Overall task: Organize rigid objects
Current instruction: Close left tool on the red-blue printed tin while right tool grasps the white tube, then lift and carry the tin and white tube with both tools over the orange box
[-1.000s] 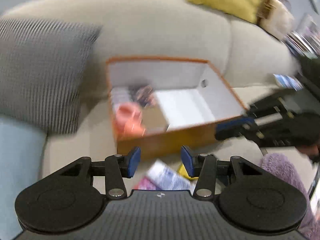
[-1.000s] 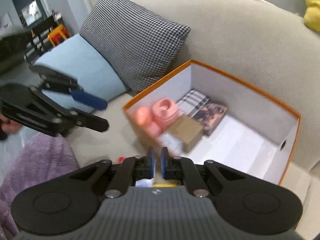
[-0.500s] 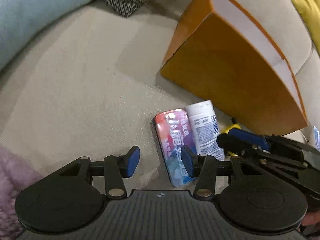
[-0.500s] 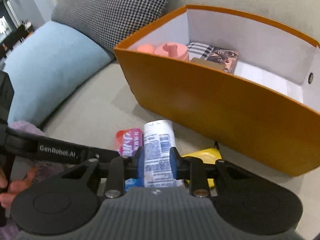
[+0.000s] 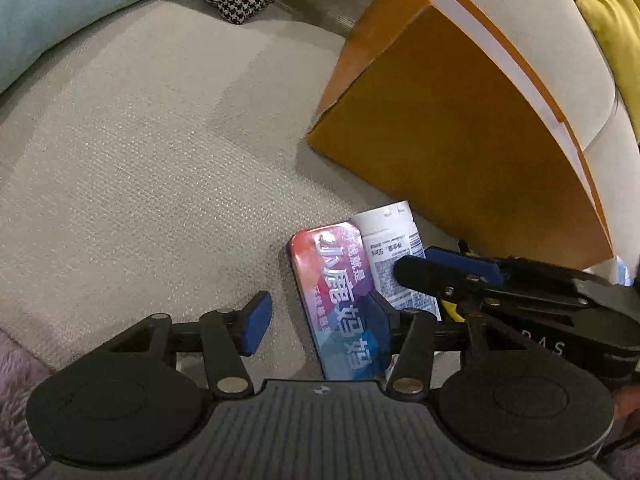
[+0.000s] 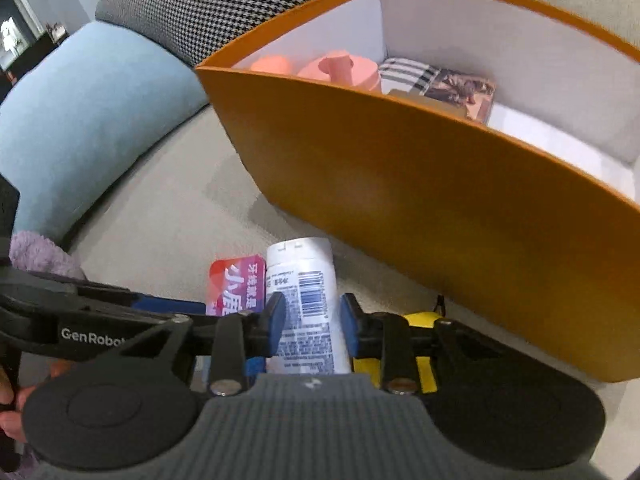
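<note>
Two wrist views look down at a beige sofa seat. An open orange box with white inner walls sits on the seat near the backrest. Inside it, at the left end, are two coral-pink plastic pieces, a striped black-and-white item, a printed card and a brown carton (only their tops show over the near wall).

On the seat just in front of the box lie three loose things side by side. A flat tin in red, purple and blue with white lettering is on the left. Touching its right edge is a white tube with a barcode label, lying lengthwise, one end towards the box. A yellow object, mostly hidden, is just right of the tube.

The left claw is open; its right blue pad is over the tin and its left pad is over bare cushion, and neither presses on the tin. The right claw straddles the white tube with its jaws opening, a blue pad close on either side, not visibly squeezing it.

A light blue cushion and a black-and-white houndstooth cushion lean at the far left. A lilac fuzzy fabric is at the near left, and a yellow cushion at the far right.
</note>
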Demonstrator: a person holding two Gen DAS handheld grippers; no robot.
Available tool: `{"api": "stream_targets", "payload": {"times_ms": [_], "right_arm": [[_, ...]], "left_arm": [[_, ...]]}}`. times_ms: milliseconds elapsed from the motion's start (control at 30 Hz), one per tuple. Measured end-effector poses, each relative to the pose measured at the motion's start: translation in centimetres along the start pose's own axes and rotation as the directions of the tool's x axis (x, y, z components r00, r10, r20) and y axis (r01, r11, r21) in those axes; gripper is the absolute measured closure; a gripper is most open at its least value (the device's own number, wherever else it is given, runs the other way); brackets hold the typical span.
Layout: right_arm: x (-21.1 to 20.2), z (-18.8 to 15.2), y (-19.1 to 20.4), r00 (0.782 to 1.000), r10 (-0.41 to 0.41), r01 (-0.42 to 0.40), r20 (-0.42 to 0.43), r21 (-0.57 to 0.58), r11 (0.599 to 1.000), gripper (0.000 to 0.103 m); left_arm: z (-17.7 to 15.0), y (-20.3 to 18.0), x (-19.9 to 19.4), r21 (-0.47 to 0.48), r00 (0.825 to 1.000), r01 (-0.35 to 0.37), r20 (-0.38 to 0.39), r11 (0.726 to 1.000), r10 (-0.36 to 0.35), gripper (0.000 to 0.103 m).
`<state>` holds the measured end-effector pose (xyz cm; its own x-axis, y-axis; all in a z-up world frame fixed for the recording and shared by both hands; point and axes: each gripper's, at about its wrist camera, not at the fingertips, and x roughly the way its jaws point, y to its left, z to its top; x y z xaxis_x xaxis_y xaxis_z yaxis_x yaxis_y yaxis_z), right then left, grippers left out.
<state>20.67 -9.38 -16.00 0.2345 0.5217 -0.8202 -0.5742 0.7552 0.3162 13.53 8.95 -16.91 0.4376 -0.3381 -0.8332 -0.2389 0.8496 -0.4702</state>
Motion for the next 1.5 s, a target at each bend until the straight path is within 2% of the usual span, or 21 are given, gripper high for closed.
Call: {"api": "stream_targets", "payload": {"times_ms": [33, 100, 200, 233, 333, 533, 667, 733, 800, 900, 967, 1000, 1067, 1167, 1333, 1500], "right_arm": [[0.3, 0.0, -0.4, 1.000, 0.012, -0.012, -0.012, 0.027, 1.000, 0.062], [0.7, -0.2, -1.1, 0.998, 0.064, -0.062, -0.015, 0.085, 0.994, 0.062], [0.2, -0.4, -0.6, 0.999, 0.051, -0.051, -0.005, 0.081, 0.995, 0.064], [0.0, -0.4, -0.5, 0.999, 0.044, -0.044, 0.000, 0.079, 0.996, 0.070], [-1.1, -0.4, -0.4, 0.999, 0.048, -0.048, 0.002, 0.101, 0.994, 0.078], [-1.7, -1.1, -0.6, 0.998, 0.062, -0.061, 0.001, 0.146, 0.987, 0.081], [-1.0, -1.3, -1.2, 0.999, 0.050, -0.048, -0.008, 0.197, 0.979, 0.076], [-0.9, -1.5, -1.6, 0.996, 0.088, -0.086, 0.001, 0.250, 0.964, 0.078], [-1.0, -1.6, -1.5, 0.997, 0.075, -0.075, 0.007, 0.253, 0.965, 0.078], [-1.2, -1.8, -1.6, 0.998, 0.067, -0.068, 0.010, 0.267, 0.961, 0.079], [-1.2, -1.9, -1.7, 0.998, 0.069, -0.069, 0.010, 0.270, 0.960, 0.079], [-1.2, -1.9, -1.8, 0.997, 0.070, -0.070, 0.009, 0.274, 0.959, 0.079], [-1.0, -1.6, -1.9, 0.997, 0.075, -0.075, 0.009, 0.280, 0.957, 0.078], [-0.9, -1.4, -1.8, 0.997, 0.076, -0.076, 0.010, 0.277, 0.958, 0.078], [-1.0, -1.6, -1.5, 0.998, 0.065, -0.066, 0.013, 0.260, 0.963, 0.079], [-2.6, -1.8, -1.3, 0.997, 0.067, -0.076, 0.043, 0.269, 0.960, 0.081]], "left_arm": [[-0.1, 0.2, -0.2, -0.002, 1.000, 0.003, 0.005, 1.000, -0.003, 0.048], [-0.2, 0.2, -0.5, -0.003, 1.000, 0.013, 0.010, 1.000, -0.013, 0.051], [-0.5, 0.2, -0.8, 0.008, 0.999, 0.030, 0.020, 1.000, -0.030, 0.060], [-0.6, 0.2, -0.8, 0.011, 0.999, 0.032, 0.020, 0.999, -0.033, 0.060], [-0.3, 0.2, -0.8, 0.015, 0.999, 0.026, 0.024, 1.000, -0.027, 0.060], [-0.1, 0.7, -0.7, -0.014, 0.999, 0.031, 0.029, 0.999, -0.031, 0.060], [-0.1, 0.9, -0.5, -0.042, 0.998, 0.043, 0.047, 0.998, -0.041, 0.060], [-0.2, 0.9, -0.9, -0.050, 0.997, 0.046, 0.068, 0.998, -0.043, 0.067], [-0.3, 0.7, -1.7, -0.037, 0.996, 0.042, 0.086, 0.998, -0.039, 0.074], [-0.6, 0.7, -2.3, -0.030, 0.994, 0.050, 0.097, 0.998, -0.047, 0.080], [-0.7, 1.3, -3.0, -0.051, 0.992, 0.084, 0.100, 0.995, -0.079, 0.080], [-0.7, 1.5, -3.2, -0.057, 0.990, 0.105, 0.100, 0.993, -0.099, 0.088], [-0.7, 1.5, -3.3, -0.068, 0.987, 0.141, 0.083, 0.988, -0.136, 0.087], [-0.8, 0.9, -2.9, -0.017, 0.993, 0.083, 0.082, 0.996, -0.082, 0.088], [-0.8, 0.5, -2.2, 0.003, 0.995, 0.075, 0.069, 0.997, -0.075, 0.088], [-0.6, 0.2, -3.8, 0.001, 0.991, 0.105, 0.079, 0.995, -0.104, 0.089]]}}
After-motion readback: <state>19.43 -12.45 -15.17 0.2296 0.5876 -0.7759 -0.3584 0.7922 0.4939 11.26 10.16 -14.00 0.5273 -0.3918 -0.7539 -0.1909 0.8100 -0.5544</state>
